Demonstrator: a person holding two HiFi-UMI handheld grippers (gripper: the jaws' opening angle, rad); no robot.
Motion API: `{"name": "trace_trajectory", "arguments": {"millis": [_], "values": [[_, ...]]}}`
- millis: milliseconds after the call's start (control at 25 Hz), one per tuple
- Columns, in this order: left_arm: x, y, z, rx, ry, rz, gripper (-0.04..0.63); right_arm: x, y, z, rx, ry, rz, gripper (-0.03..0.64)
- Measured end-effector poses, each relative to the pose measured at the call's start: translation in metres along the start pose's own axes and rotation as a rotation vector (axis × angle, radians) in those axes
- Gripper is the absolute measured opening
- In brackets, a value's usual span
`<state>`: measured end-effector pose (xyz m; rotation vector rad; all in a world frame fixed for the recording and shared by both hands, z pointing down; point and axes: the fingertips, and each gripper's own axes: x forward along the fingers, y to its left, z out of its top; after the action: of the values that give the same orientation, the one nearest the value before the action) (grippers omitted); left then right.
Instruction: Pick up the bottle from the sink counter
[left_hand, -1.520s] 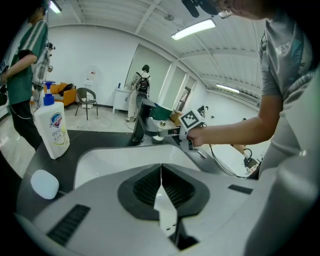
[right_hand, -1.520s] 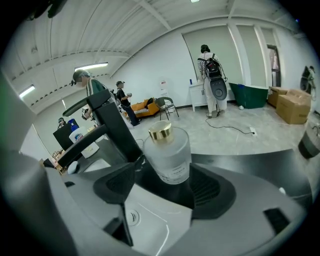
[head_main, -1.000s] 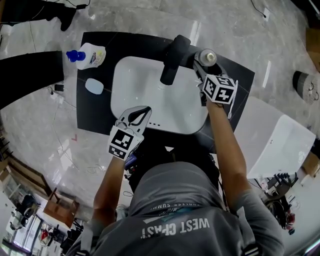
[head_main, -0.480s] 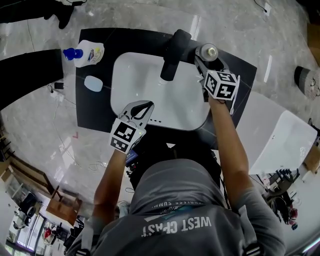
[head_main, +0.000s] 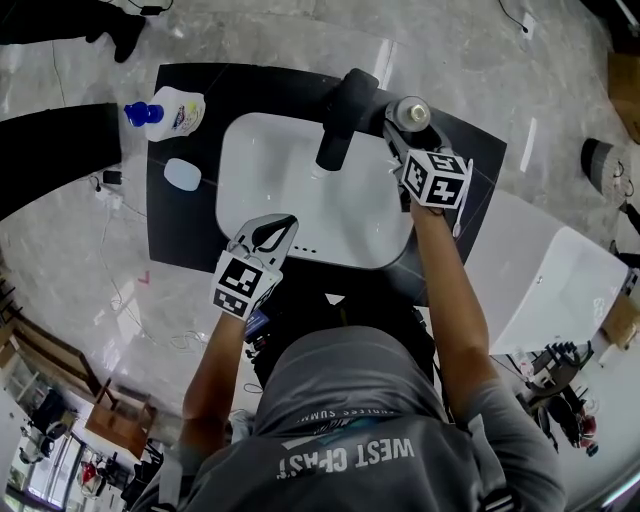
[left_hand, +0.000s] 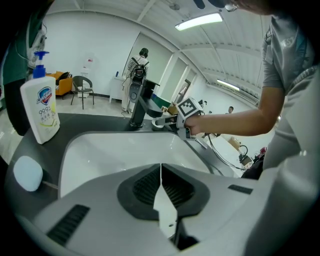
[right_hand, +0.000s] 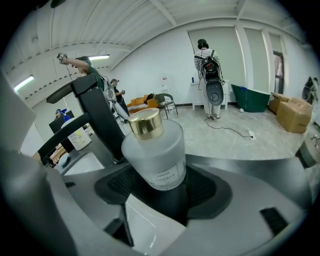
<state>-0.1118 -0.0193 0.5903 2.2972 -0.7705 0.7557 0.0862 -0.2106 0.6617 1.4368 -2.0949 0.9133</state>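
Right gripper (head_main: 405, 128) reaches toward the back right corner of the sink, and its jaws are closed on the frosted glass bottle (right_hand: 156, 155), one dark ribbed pad pressed to each side of the body. This bottle has a gold cap and a small pale label, and in the right gripper view it leans a little to the left. From the head view it sits just right of the black faucet (head_main: 340, 118), over the dark worktop (head_main: 190, 220) beside the white basin (head_main: 300, 190). The jaws hide its base, so I cannot tell whether it rests on the worktop or is clear of it.

Left gripper (head_main: 272, 232) hangs over the front rim of the basin, well apart from the bottle. Its jaws are pressed together along a thin line with nothing between them.

At the far left of the worktop stands a white soap dispenser (head_main: 172, 110) with a blue pump, upright in the left gripper view. A pale oval soap bar (head_main: 182, 174) lies near it, between the dispenser and the front edge.

Behind the sink, on the glossy floor, a person with a backpack (right_hand: 207, 60) stands facing away
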Motion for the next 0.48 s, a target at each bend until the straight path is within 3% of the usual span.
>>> {"name": "trace_trajectory", "arguments": {"millis": [280,480], "values": [[0.002,0.003,0.001,0.006,-0.001,0.002,0.005,-0.001,0.001,0.002,-0.019,-0.019,0.010,0.316],[0.003,0.003,0.002,0.007,0.003,0.000,0.005,-0.005,0.004,0.011,-0.096,-0.054,0.004,0.321]]}}
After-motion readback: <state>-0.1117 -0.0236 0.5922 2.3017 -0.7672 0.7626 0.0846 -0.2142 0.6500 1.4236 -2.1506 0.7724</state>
